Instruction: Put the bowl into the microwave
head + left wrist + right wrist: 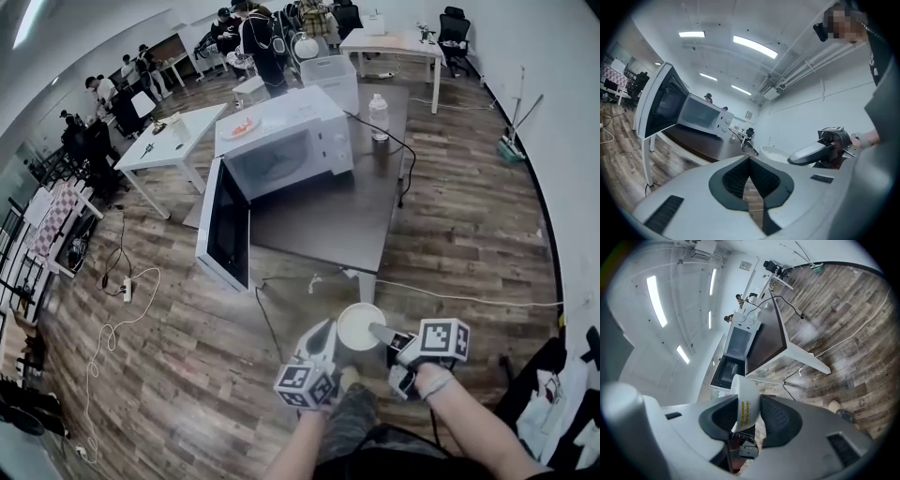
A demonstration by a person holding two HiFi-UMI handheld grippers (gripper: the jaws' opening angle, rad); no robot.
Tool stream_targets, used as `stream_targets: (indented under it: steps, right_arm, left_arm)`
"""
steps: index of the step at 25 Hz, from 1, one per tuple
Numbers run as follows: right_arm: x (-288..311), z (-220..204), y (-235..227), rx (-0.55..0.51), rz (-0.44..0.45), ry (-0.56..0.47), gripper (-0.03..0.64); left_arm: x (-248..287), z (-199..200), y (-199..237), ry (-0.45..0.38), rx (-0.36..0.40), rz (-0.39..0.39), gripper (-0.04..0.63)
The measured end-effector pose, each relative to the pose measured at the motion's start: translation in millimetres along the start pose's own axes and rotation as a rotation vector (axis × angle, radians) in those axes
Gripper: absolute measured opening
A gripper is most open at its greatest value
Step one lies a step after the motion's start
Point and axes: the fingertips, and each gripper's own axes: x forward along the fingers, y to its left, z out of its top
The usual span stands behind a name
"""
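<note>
At the left, the microwave door hung wide open past the edge of the dark table, leaving the cavity free to receive something; the white microwave sat at the table's far left corner, its mouth facing the person; a water bottle stood on the table just to its right, clear of the door's side.

Nearer the person, apart from the table and above the wooden floor, the left gripper had its jaws pressed together on nothing; its tip lay just beside the left side of the bowl, likely as a steadying guard, though whether it touched was too unclear to say; the white bowl hung mouth upward.

The right gripper pinched the bowl's right wall at the rim, one pad inside and one outside, a hold that kept it level for carrying; the bowl was not yet in the microwave.
</note>
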Motion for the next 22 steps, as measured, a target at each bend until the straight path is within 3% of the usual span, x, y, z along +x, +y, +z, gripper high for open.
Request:
stream_targets:
  steps: [15, 22]
  right_arm:
    - [82.4, 84.7, 21.2, 0.005, -0.001, -0.013, 0.133]
    - [123.4, 104.1, 24.9, 0.017, -0.009, 0.000, 0.133]
  left_arm:
    - [84.2, 44.2, 73.4, 0.002, -0.003, 0.005, 0.011]
    - [103.0, 56.8, 110.6, 0.004, -0.008, 0.024, 0.011]
